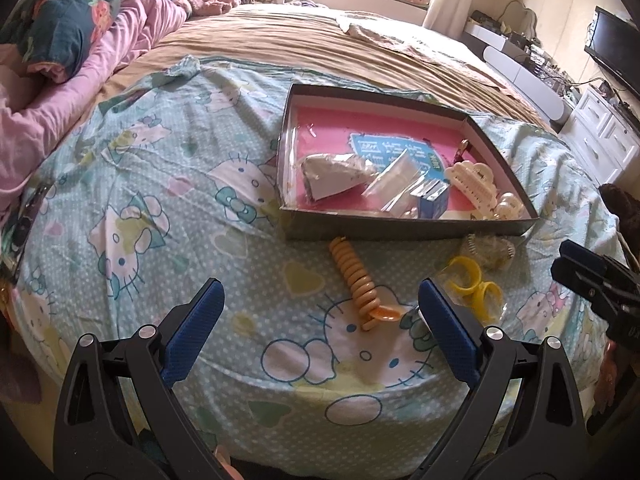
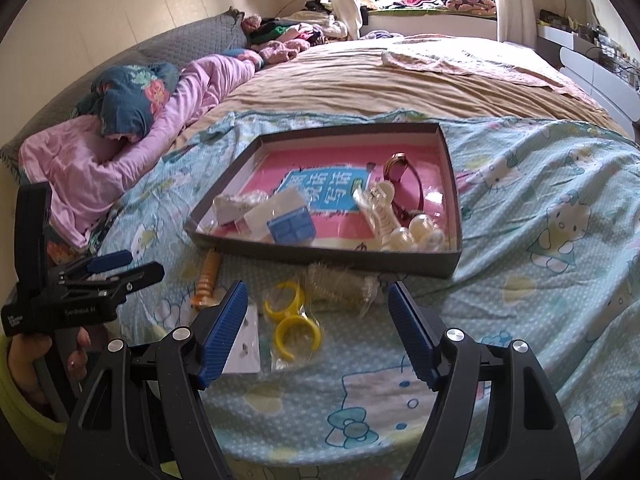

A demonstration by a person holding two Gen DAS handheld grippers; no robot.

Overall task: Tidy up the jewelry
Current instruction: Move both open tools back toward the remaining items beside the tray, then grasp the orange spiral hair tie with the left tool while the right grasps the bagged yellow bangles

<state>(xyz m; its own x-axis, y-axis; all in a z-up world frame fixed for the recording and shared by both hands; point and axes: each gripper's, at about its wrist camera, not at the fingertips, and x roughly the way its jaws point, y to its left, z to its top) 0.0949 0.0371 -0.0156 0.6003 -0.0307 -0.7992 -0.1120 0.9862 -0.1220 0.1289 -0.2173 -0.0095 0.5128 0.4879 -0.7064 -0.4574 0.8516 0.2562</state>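
Observation:
A shallow dark box [image 1: 400, 229] [image 2: 320, 250] with a pink floor lies on the cartoon-cat sheet. It holds a white claw clip [image 1: 470, 184], pearl bobbles [image 2: 420, 228], small clear bags and a blue packet [image 2: 290, 226]. In front of the box lie an orange spiral hair tie [image 1: 356, 280] [image 2: 208, 276], bagged yellow rings [image 1: 472, 284] [image 2: 292, 316], a clear bagged spiral [image 2: 340, 284] and a white card [image 2: 248, 344]. My left gripper [image 1: 320, 284] hovers open over the orange tie. My right gripper [image 2: 317, 286] is open above the yellow rings, empty.
A pink quilt [image 2: 120, 160] and a floral pillow [image 1: 56, 28] lie at the left. A brown blanket [image 1: 320, 44] covers the far bed. White drawers [image 1: 600, 136] and a TV stand at the right. Each gripper shows at the edge of the other's view.

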